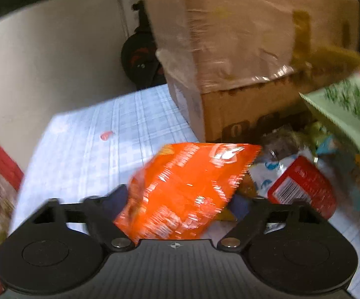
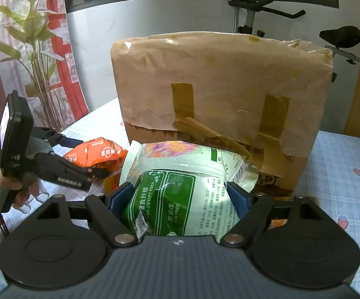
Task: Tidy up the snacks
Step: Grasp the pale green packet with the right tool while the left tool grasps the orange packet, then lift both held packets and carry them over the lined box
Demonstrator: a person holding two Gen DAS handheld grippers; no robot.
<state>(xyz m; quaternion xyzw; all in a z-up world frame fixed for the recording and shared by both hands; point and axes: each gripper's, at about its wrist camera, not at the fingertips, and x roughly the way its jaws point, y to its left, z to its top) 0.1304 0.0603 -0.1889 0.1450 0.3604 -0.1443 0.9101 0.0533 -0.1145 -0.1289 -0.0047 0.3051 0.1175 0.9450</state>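
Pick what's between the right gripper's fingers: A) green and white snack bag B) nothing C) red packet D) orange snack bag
A: in the right wrist view the green and white snack bag fills the right gripper from one blue pad to the other, while the orange snack bag sits over at the left gripper.

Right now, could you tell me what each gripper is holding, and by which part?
The left gripper has the orange snack bag between its fingers at the bag's lower end. The right gripper clamps the green-and-white snack bag across its lower middle.
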